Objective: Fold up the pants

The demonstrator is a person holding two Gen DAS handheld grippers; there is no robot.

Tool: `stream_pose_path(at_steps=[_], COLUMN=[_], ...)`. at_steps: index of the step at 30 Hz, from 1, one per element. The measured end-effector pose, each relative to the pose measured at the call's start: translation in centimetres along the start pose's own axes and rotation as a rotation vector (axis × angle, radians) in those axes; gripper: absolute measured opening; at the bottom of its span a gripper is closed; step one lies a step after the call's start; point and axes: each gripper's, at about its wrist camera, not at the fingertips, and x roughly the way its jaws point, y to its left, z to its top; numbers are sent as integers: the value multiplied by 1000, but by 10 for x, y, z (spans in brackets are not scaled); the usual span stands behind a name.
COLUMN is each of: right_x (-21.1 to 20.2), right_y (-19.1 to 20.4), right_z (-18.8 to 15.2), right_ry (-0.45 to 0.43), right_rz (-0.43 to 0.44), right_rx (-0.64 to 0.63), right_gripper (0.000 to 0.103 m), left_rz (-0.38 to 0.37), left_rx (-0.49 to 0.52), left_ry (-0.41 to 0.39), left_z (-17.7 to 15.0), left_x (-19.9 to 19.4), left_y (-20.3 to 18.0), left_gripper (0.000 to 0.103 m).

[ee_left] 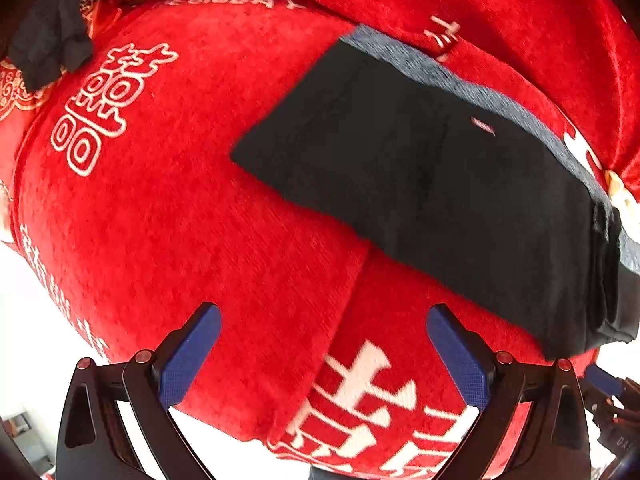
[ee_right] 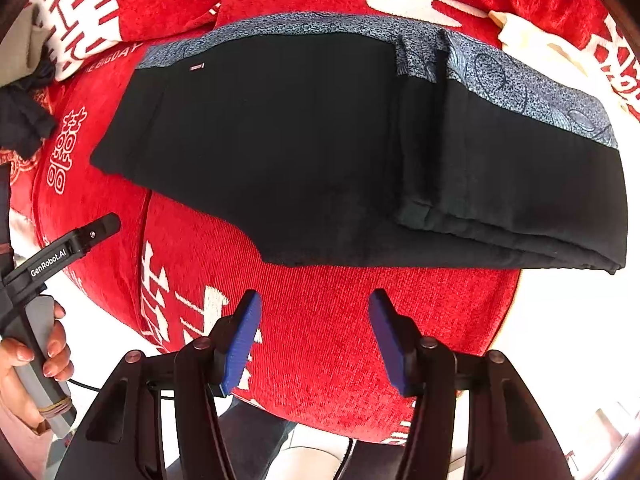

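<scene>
Red cushions [ee_right: 320, 320] w/ folded pants [ee_right: 320, 152] beyond empty right claw [ee_right: 314, 336].

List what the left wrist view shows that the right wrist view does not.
Only the left wrist view: the open left gripper seen from behind its own blue pads, empty.

Only the right wrist view: a hand gripping the left gripper's grey handle, and the open, empty right gripper.

Both: the folded black pants with a blue-grey patterned waistband lying on the red plush blanket with white characters.
</scene>
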Motion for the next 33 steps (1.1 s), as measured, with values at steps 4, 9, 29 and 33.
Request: stream_pose_path(at_steps=[4,9,29,33], right_x=[4,2,-11,-5], right_y=[0,-2,-10,-7], right_z=[3,5,30,38], right_ry=[3,-15,-139,-174], right_rz=[6,-4,11,29], right_rx=[13,22,48,35], right_gripper=[60,60,60,60], left_rz=[-15,3,-245,-362], left_rx=[-56,-70,-151,-190], left_ry=[-7,-16,-17,-14], left_z=[19,32,32,36], left_x=[2,3,23,37], left_y=[19,30,24,23], left_gripper=[103,103,103,103])
